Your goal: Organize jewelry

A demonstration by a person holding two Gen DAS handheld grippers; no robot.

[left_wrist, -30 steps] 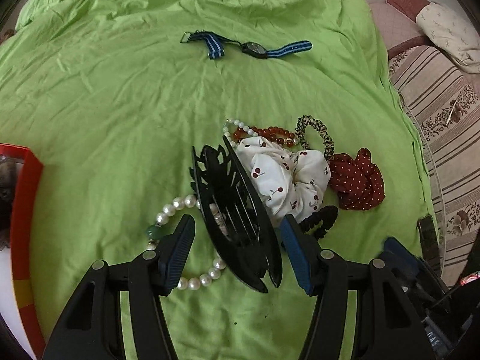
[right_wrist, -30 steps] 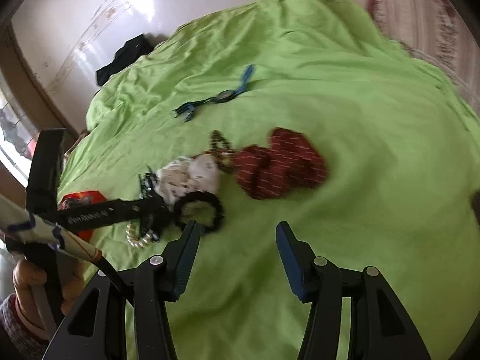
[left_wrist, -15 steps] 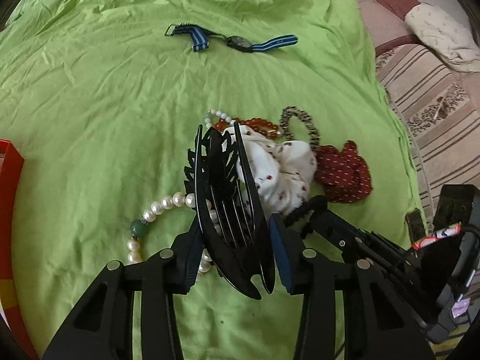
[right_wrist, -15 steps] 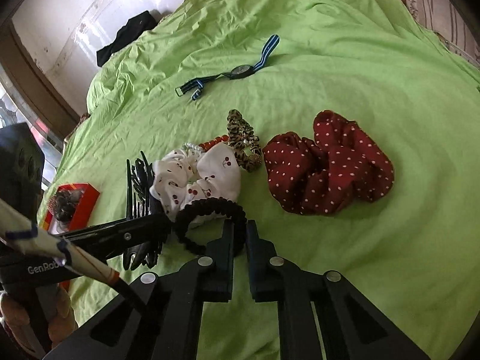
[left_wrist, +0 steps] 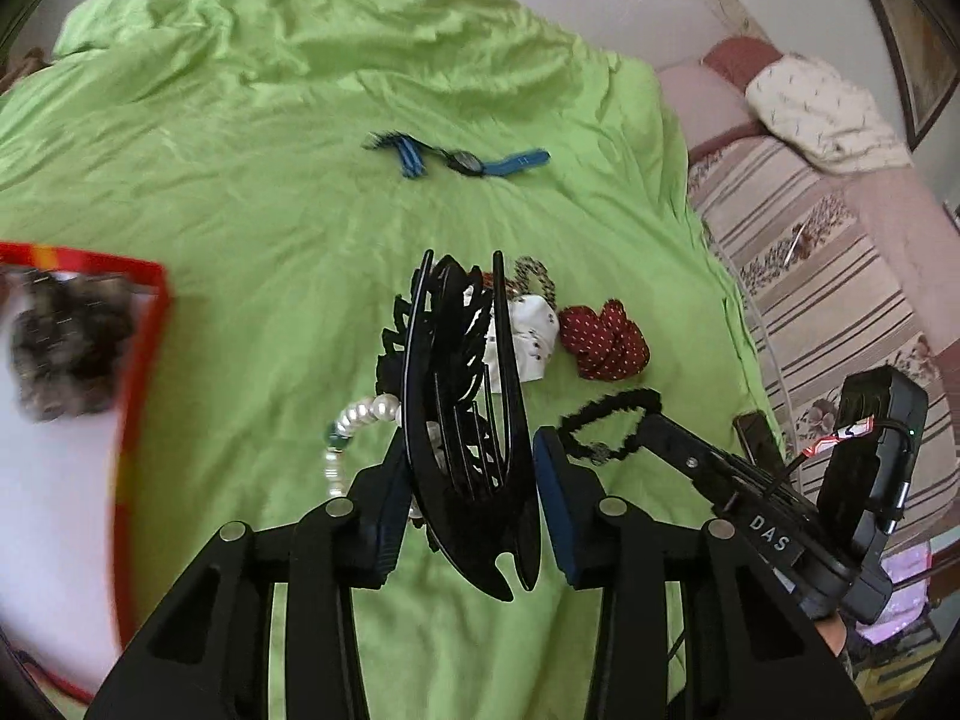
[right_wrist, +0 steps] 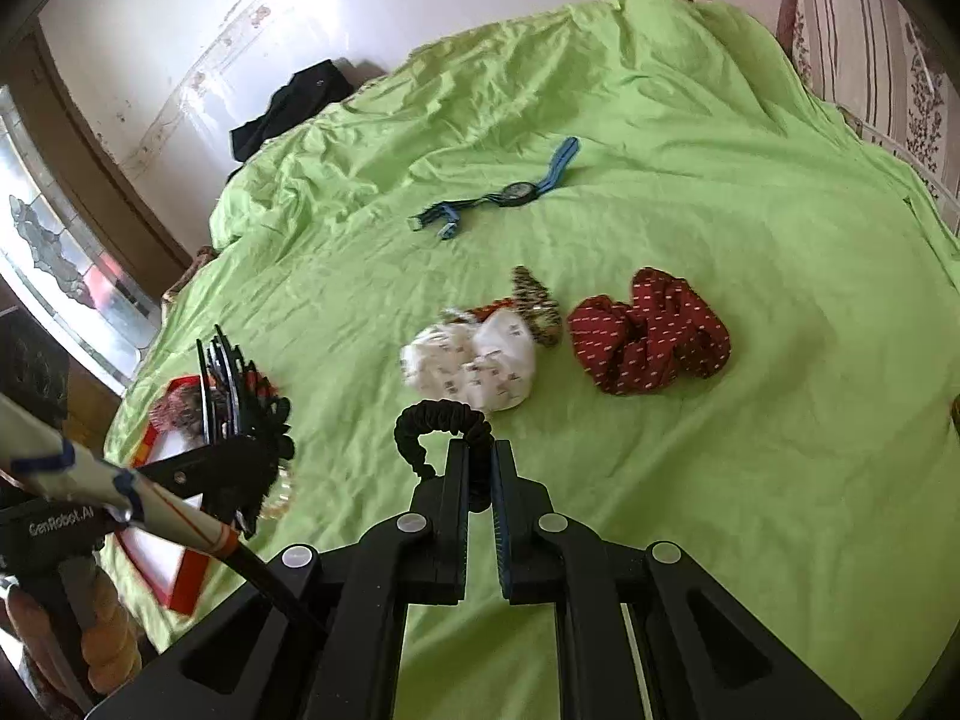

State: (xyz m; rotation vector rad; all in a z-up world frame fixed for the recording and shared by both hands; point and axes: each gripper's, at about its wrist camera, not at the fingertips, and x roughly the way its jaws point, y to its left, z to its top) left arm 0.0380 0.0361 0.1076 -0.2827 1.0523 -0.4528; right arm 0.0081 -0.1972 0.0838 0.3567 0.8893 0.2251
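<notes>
My left gripper (left_wrist: 468, 480) is shut on a large black claw hair clip (left_wrist: 462, 396) and holds it above the green sheet; a pearl bracelet (left_wrist: 354, 426) hangs from the clip. My right gripper (right_wrist: 480, 468) is shut on a black hair tie (right_wrist: 438, 426), lifted off the sheet; the hair tie also shows in the left wrist view (left_wrist: 606, 426). On the sheet lie a white cherry-print scrunchie (right_wrist: 480, 360), a red dotted scrunchie (right_wrist: 648, 330), a leopard hair band (right_wrist: 534, 300) and a blue-strapped watch (right_wrist: 510, 195). The clip shows in the right wrist view (right_wrist: 240, 390).
A red-rimmed white box (left_wrist: 138, 360) holding a fuzzy brown-grey item (left_wrist: 66, 342) sits at the left of the sheet. A striped couch (left_wrist: 840, 276) with a pillow (left_wrist: 822, 114) stands to the right. Dark cloth (right_wrist: 288, 108) lies at the far wall.
Both grippers have risen off the sheet with their items: the left with the clip and dangling pearls, shifted toward the red box; the right with the black hair tie.
</notes>
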